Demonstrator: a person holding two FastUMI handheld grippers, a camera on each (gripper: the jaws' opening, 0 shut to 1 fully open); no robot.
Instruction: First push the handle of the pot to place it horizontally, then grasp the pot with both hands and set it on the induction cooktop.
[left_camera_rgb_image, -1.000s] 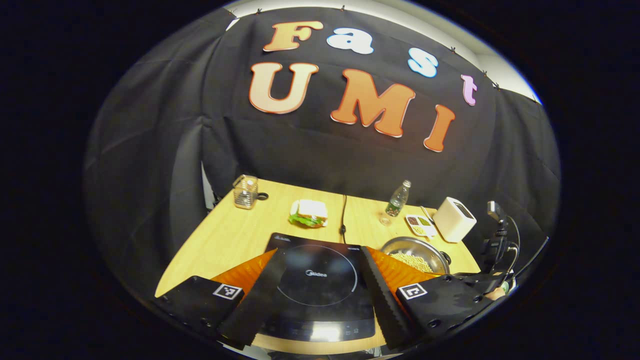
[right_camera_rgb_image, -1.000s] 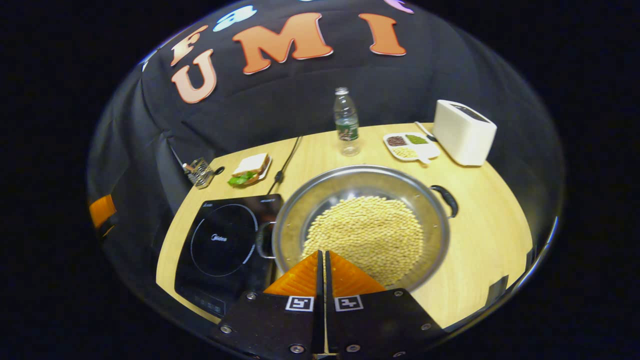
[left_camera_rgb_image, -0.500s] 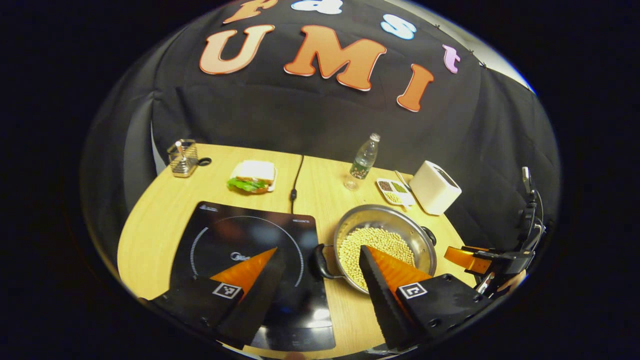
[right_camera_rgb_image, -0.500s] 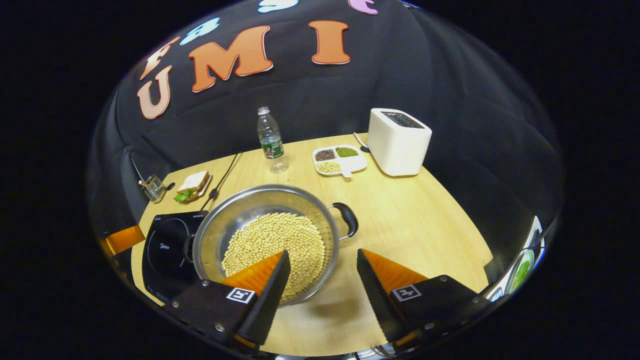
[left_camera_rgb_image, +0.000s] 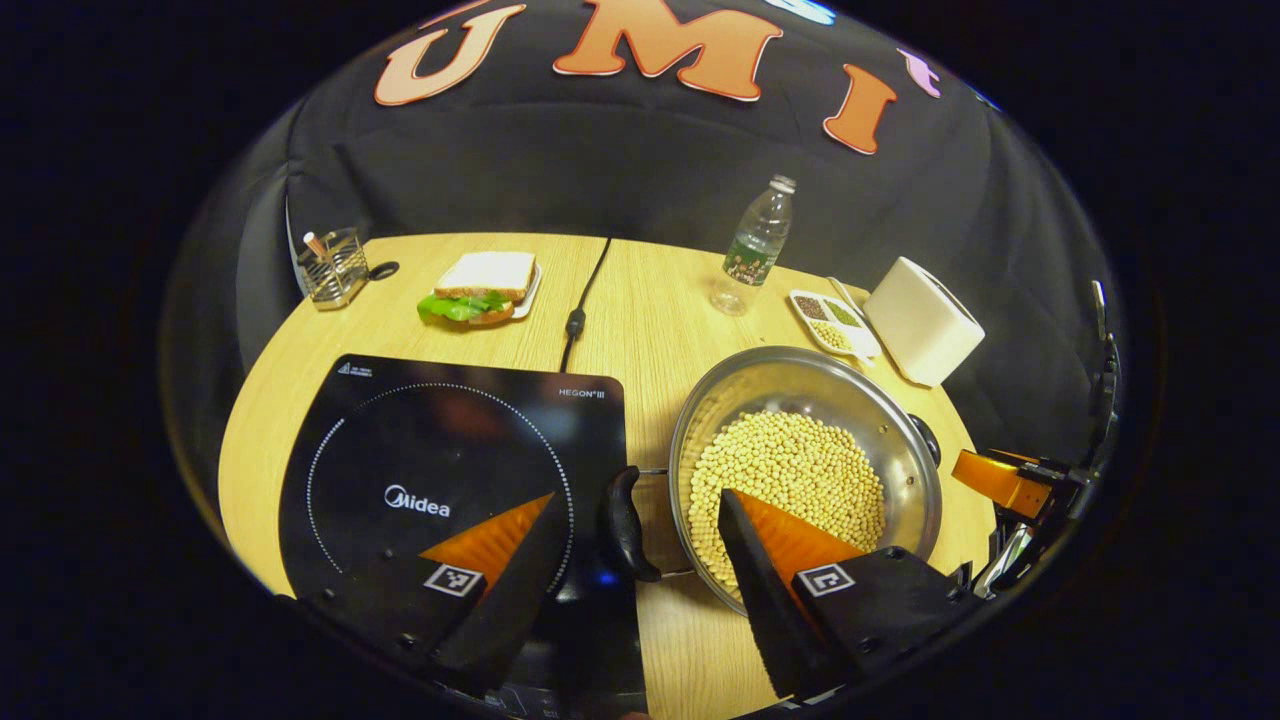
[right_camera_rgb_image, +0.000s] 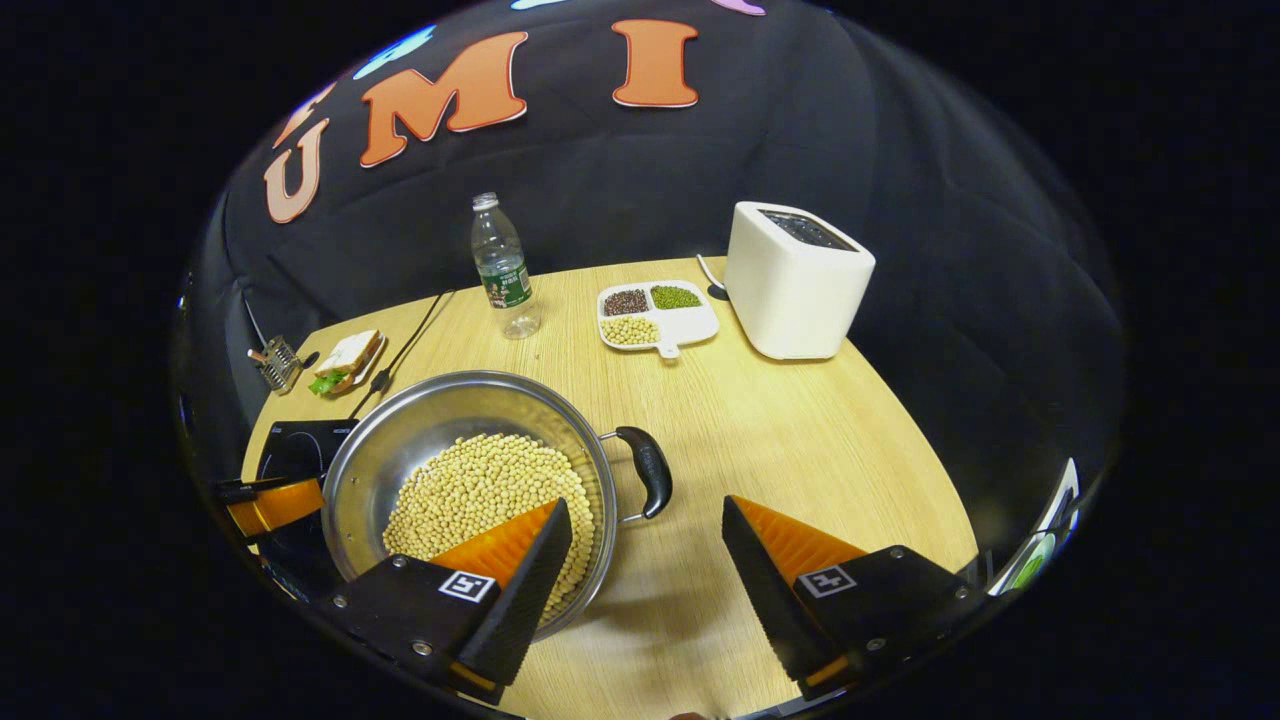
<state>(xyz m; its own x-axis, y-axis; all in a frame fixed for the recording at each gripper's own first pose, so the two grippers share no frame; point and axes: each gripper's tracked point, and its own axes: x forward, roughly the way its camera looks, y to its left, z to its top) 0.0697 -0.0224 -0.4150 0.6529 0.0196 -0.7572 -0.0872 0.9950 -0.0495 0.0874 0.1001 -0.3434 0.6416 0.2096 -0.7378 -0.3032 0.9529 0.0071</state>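
Observation:
A steel pot (left_camera_rgb_image: 790, 385) full of pale beans (left_camera_rgb_image: 790, 465) stands on the wooden table just right of the black induction cooktop (left_camera_rgb_image: 440, 450). Its two black handles point left and right. In the left gripper view my left gripper (left_camera_rgb_image: 640, 550) is open, and the pot's left handle (left_camera_rgb_image: 622, 522) lies between its fingers, untouched. In the right gripper view my right gripper (right_camera_rgb_image: 645, 560) is open just short of the pot's right handle (right_camera_rgb_image: 650, 470). One finger hangs over the pot's (right_camera_rgb_image: 430, 420) rim. The left gripper (right_camera_rgb_image: 265, 502) shows beyond the pot, over the cooktop (right_camera_rgb_image: 295, 450).
Behind the pot stand a water bottle (left_camera_rgb_image: 755, 245), a divided dish of grains (right_camera_rgb_image: 655, 310) and a white box-shaped appliance (right_camera_rgb_image: 795, 280). A sandwich on a plate (left_camera_rgb_image: 480, 285), a wire holder (left_camera_rgb_image: 332, 265) and the cooktop's cable (left_camera_rgb_image: 585, 295) lie at the back left.
My right gripper went from shut to open and swung over to the pot's right handle. My left gripper moved forward and right from the cooktop until its open fingers flank the left handle.

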